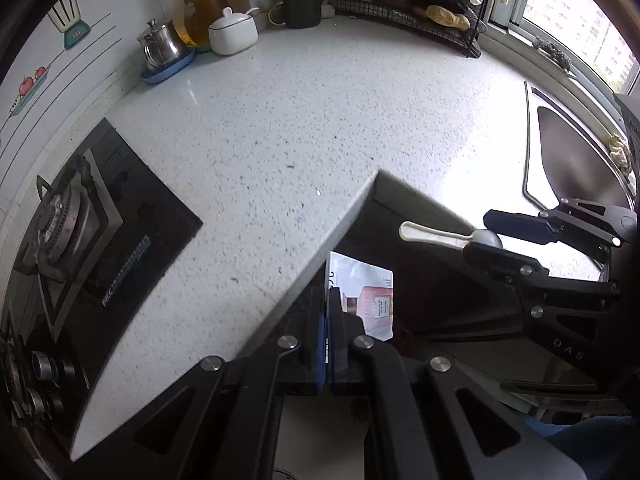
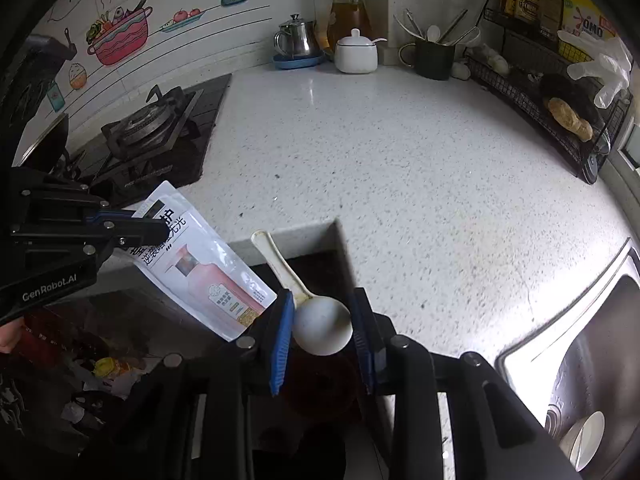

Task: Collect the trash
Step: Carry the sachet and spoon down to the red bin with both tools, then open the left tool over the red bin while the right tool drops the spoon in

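My left gripper (image 1: 326, 300) is shut on a white and pink printed pouch (image 1: 366, 296), held off the counter's front edge; the pouch also shows in the right wrist view (image 2: 204, 272), with the left gripper (image 2: 160, 232) clamped on its top. My right gripper (image 2: 322, 320) is shut on the bowl of a white plastic spoon (image 2: 320, 326), its handle pointing away. In the left wrist view the right gripper (image 1: 486, 236) holds the spoon (image 1: 436, 236) at the right. Both are held over the dark space below the counter corner, above a bin of trash (image 2: 104, 372).
The speckled white counter (image 2: 380, 152) has a gas stove (image 2: 152, 132) at the left, a sink (image 2: 592, 344) at the right, and a kettle (image 2: 296, 40), sugar pot (image 2: 356, 54), utensil mug (image 2: 434, 56) and wire rack (image 2: 560, 120) along the back.
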Motion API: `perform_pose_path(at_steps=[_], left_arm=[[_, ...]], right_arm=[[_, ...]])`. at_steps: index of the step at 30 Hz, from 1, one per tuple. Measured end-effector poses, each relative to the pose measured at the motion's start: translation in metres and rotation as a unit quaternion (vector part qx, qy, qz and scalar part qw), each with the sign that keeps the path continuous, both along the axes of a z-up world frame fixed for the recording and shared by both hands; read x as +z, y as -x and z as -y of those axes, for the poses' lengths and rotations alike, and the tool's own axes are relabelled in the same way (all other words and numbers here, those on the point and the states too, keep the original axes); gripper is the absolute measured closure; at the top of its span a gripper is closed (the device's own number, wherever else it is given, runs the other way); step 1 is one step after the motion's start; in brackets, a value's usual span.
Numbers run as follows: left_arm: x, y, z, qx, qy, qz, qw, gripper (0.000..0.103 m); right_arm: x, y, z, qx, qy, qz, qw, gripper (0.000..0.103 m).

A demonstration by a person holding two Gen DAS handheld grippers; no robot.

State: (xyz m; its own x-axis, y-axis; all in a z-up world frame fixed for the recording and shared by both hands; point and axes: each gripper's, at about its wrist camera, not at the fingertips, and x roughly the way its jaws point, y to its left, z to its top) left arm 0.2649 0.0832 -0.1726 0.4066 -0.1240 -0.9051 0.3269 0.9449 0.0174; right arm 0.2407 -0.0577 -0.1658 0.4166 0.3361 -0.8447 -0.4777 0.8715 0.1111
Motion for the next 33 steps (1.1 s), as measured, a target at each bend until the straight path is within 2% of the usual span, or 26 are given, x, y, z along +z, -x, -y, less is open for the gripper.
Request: perform_pose_path(at_steps=[7,13,22,26,30,31,32,33], left_arm=[[-0.046,0.038,0.002,-0.008,-0.003,-0.032,0.9995,0.103],[-0.104,0.052,0.009,-0.018,-0.011,-0.064,0.9977,0.103],[-0.197,0.049,0.028,-0.038,-0.005,-0.089,0.9953,0.103],[-0.225,0.038,0.038,-0.044,-0.008,-0.092,0.9947,0.102],[-0.237,0.032,0.045,-0.036,-0.007,-0.090,0.9953,0.101],[-0.240,0.031,0.046,-0.034,-0.007,-0.088,0.9955,0.094],[-0.243,0.031,0.048,-0.033,-0.007,-0.089,0.9955,0.082],[-0.244,0.031,0.049,-0.033,-0.008,-0.090,0.9954,0.073]], right_arm=[[-0.027,0.040,-0.003,-0.028,0.016,-0.016,0.999,0.076],[-0.074,0.071,-0.001,-0.060,0.027,-0.050,0.997,0.076],[-0.145,0.076,0.010,-0.096,0.053,-0.059,0.992,0.076],[-0.168,0.075,0.018,-0.115,0.061,-0.063,0.990,0.076],[-0.183,0.074,0.023,-0.127,0.060,-0.069,0.988,0.076],[-0.187,0.074,0.027,-0.130,0.061,-0.070,0.987,0.076],[-0.189,0.077,0.029,-0.131,0.064,-0.069,0.987,0.076],[-0.191,0.076,0.030,-0.132,0.065,-0.069,0.987,0.076]])
